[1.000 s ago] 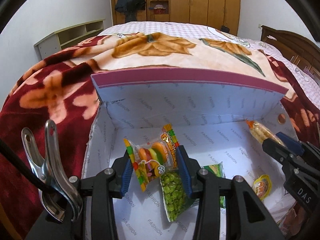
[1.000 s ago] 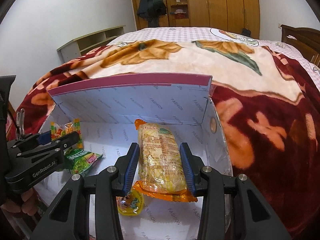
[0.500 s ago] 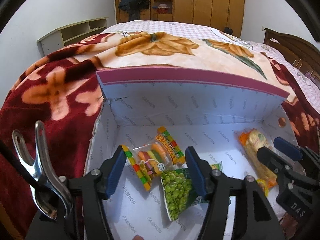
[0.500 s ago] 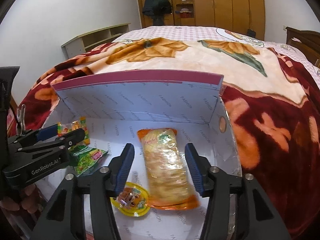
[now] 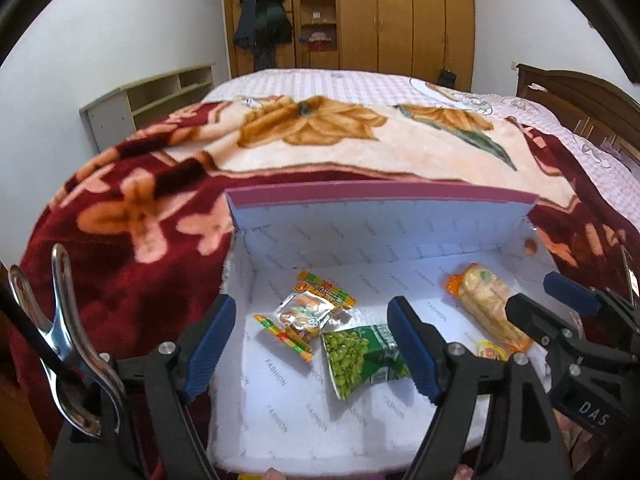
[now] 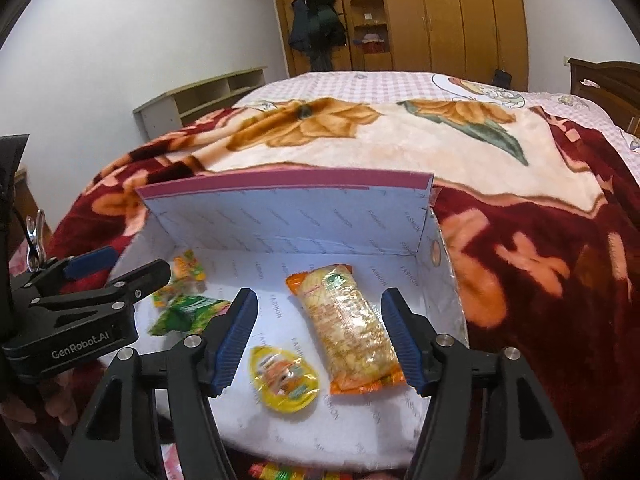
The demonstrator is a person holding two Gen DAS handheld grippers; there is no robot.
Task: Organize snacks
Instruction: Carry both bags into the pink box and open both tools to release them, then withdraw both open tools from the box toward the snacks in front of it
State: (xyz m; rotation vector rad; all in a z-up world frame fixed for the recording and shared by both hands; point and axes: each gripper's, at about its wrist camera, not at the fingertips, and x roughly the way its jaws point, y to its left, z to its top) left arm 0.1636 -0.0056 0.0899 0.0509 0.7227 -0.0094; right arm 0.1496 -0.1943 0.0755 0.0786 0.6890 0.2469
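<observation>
A white box with a pink rim (image 5: 380,194) lies open on the bed. On its floor lie a gummy candy packet (image 5: 306,314), a green pea packet (image 5: 360,356), an orange-ended cracker packet (image 6: 348,324) and a yellow jelly cup (image 6: 285,378). My left gripper (image 5: 312,336) hovers above the gummy and pea packets, jaws opening, pads touching neither. My right gripper (image 6: 319,320) hangs over the cracker packet, jaws opening, pads off it. Each gripper also shows at the edge of the other's view, the right gripper (image 5: 560,312) and the left gripper (image 6: 120,276).
A red and cream floral blanket (image 6: 520,248) surrounds the box. A metal clamp (image 5: 60,320) hangs at my left gripper's side. A striped packet (image 6: 276,472) peeks in below the box's near edge. A low shelf (image 5: 152,96) and a wooden wardrobe (image 5: 400,12) stand far behind.
Both grippers let go: the gummy packet and the cracker packet dropped to the box floor. Both jaws widened, and both grippers drew back and up from the box.
</observation>
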